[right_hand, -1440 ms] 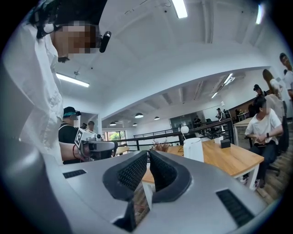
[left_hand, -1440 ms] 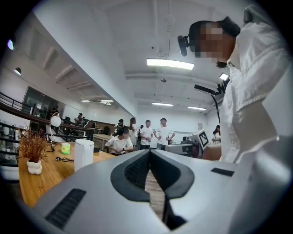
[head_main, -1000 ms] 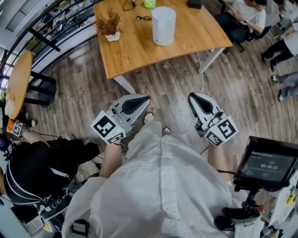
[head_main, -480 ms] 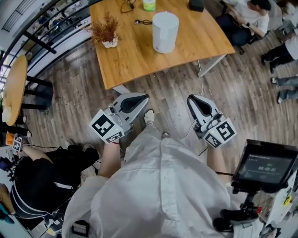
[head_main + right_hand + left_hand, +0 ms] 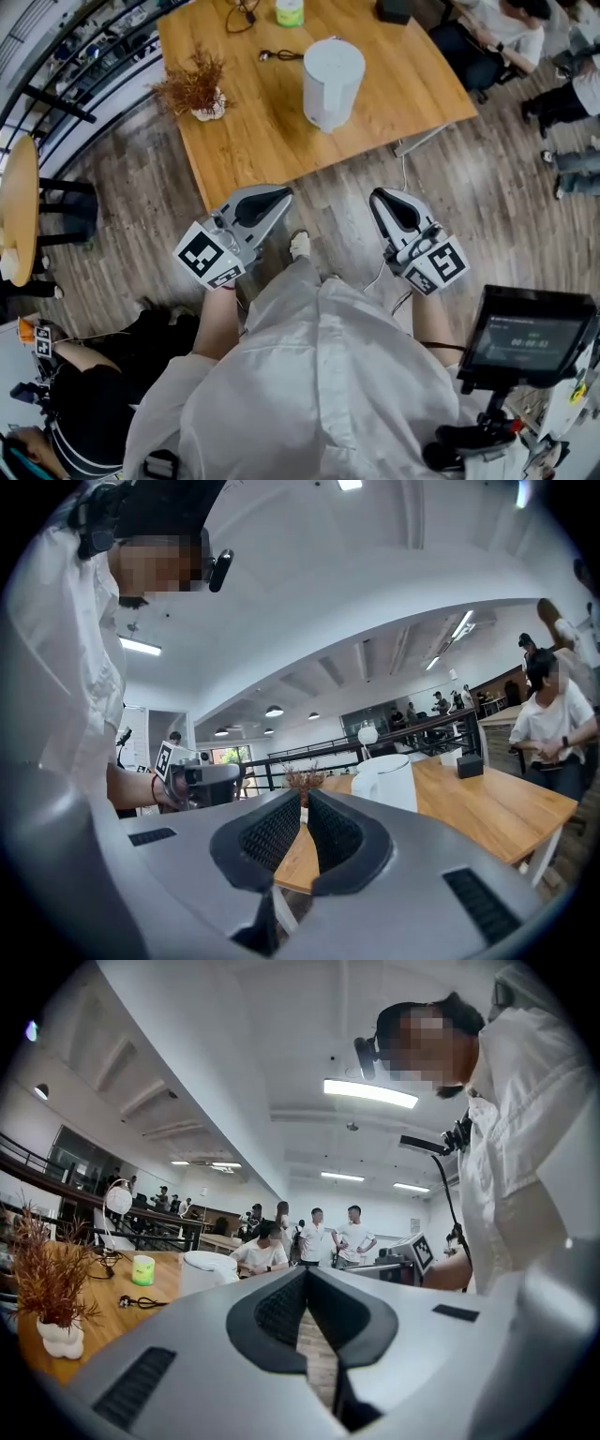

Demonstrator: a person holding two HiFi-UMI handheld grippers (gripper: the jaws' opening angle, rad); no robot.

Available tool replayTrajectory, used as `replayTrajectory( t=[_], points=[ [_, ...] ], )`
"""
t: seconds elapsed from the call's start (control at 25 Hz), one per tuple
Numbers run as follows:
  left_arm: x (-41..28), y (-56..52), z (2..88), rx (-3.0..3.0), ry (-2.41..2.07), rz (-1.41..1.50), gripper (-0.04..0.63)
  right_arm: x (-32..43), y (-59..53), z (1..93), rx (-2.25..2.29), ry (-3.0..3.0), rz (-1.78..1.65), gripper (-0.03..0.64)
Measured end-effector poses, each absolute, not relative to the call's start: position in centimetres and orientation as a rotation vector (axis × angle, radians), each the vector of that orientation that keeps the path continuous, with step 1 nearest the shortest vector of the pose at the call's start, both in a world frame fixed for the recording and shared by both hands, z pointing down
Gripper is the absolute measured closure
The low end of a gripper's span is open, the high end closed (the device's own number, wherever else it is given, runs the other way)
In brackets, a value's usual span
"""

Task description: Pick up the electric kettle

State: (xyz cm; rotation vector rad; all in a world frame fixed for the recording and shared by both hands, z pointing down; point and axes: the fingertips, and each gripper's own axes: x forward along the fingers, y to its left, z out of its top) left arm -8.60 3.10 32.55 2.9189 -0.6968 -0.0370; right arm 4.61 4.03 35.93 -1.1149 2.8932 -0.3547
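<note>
Electric kettle (image 5: 332,82): white, upright on worktop (image 5: 272,141), right of dried plant (image 5: 195,89). Closer to left tongs (image 5: 279,195) and right tongs (image 5: 379,199) than a second ago; worktop edge now just ahead of left tongs. Both tongs closed together, nothing between, not touching kettle.

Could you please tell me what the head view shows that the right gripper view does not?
Only the head view: the small green cup at the table's far edge, the black screen on a stand, and the right gripper seen from outside with its square-marker cube.
Only the right gripper view: round ceiling lamps and that gripper's dark ribbed pads, jaws together, nothing between them.
Both: the white cylindrical electric kettle on the light wooden table, the dried brown plant in a white pot, and the left gripper.
</note>
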Motion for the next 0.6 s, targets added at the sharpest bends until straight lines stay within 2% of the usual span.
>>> replayTrajectory(
  t=[0.6],
  points=[
    [-8.3,-6.2,35.0,2.919,-0.686,-0.034,0.589,3.3,-4.6,39.7,-1.108,2.911,-0.387,0.603]
  ],
)
